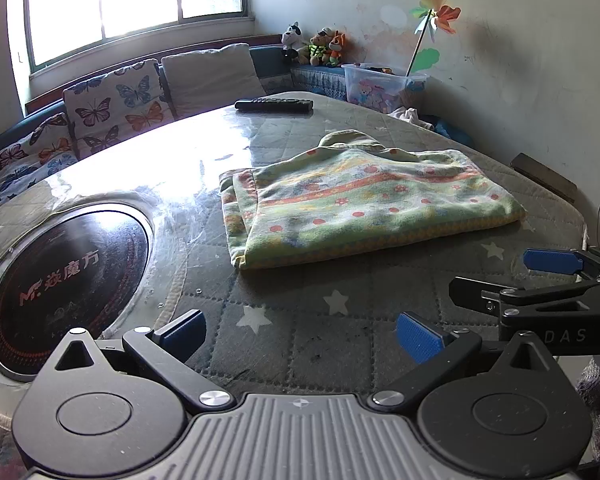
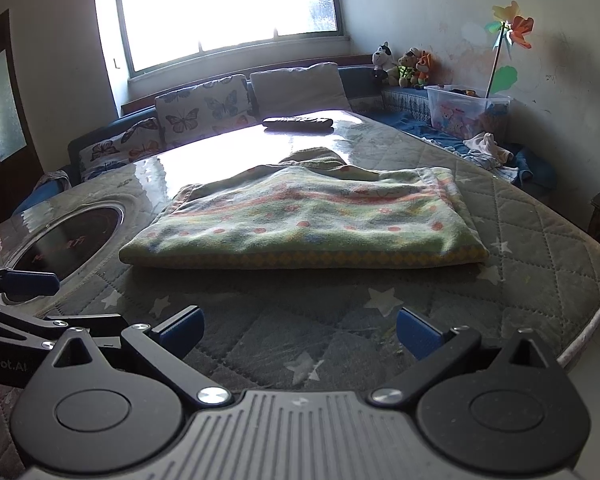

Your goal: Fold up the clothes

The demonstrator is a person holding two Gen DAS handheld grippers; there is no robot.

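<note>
Folded green cloth [image 2: 304, 224] flat on the table [image 2: 540, 248], near its right edge. Bare space in front. Left gripper [image 1: 300, 336] and right gripper [image 2: 300, 330] both wide open, holding nothing.

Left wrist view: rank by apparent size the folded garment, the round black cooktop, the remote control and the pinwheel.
1. Folded garment
2. Round black cooktop, closer to the camera, so its true size is unsure
3. Remote control and pinwheel look alike; both are far off, so unranked
</note>
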